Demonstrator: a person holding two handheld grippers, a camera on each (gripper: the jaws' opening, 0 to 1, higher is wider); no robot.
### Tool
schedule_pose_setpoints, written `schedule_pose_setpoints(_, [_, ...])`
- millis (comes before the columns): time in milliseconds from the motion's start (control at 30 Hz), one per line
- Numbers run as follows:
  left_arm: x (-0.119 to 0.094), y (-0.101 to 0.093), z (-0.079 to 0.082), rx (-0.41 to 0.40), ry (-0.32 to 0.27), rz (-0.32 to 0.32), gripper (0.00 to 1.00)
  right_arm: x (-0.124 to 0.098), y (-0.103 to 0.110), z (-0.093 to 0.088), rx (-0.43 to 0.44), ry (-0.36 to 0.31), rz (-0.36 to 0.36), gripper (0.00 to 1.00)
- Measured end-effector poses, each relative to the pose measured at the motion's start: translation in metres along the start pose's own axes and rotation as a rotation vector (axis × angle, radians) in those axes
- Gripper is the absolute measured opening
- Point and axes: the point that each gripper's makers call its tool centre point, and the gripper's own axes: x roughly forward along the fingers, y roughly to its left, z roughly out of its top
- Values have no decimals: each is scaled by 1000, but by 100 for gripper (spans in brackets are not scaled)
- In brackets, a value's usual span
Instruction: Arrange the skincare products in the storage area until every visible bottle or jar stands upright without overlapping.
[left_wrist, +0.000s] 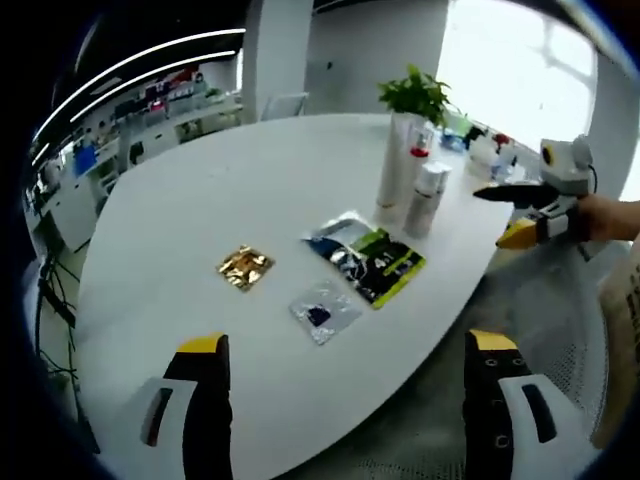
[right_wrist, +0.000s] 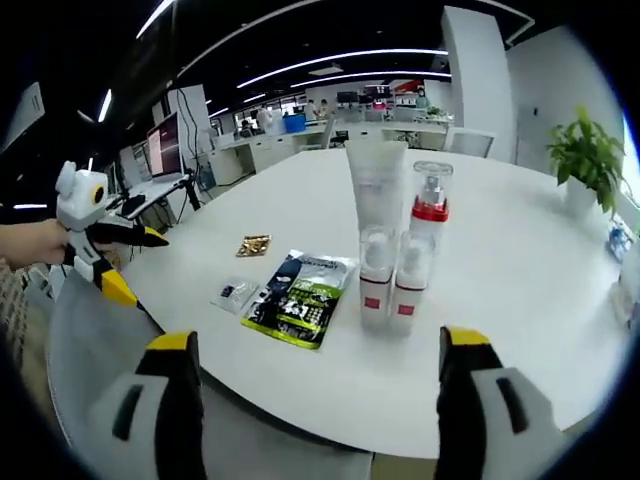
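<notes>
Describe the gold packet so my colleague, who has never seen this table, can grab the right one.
On the large white oval table, three flat packets lie beside a cluster of upright bottles. The small crinkled gold foil sachet is farthest from the bottles, apart from the others, and the one shiny gold item; its neighbours are a clear sachet and a black-and-green pouch.

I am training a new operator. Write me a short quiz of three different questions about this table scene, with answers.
1. True or false: the bottles stand upright beside the white tube.
2. Which lies nearest the bottles? A) gold sachet B) green-black pouch C) small clear packet
3. Fill in: both grippers, left and right, have jaws that are ____.

Key: 1 true; 2 B; 3 open, holding nothing.
</notes>
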Motion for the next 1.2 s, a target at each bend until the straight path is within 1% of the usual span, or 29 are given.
schedule_pose_setpoints(200, [11, 14, 2, 26, 32, -5, 95, 1, -5, -3, 19, 8, -8, 99])
schedule_pose_setpoints(300, [17, 19, 3, 42, 54, -13, 95, 2, -7, -6, 17, 18, -9, 96])
schedule_pose_setpoints(500, [32, 33, 4, 64, 88, -23, 94, 3, -9, -7, 33, 21, -18, 97])
schedule_pose_setpoints(700, [44, 46, 12, 102, 117, -33, 94, 2, -12, -9, 40, 26, -35, 97])
schedule_pose_setpoints(800, [49, 51, 18, 122, 123, -39, 94, 3, -12, -10, 46, 28, -36, 97])
schedule_pose_setpoints(1067, [67, 64, 27, 186, 173, -61, 93, 1, -15, -7, 68, 15, -63, 96])
schedule_pose_setpoints(1200, [75, 69, 31, 205, 182, -65, 93, 2, -12, -7, 57, 21, -51, 96])
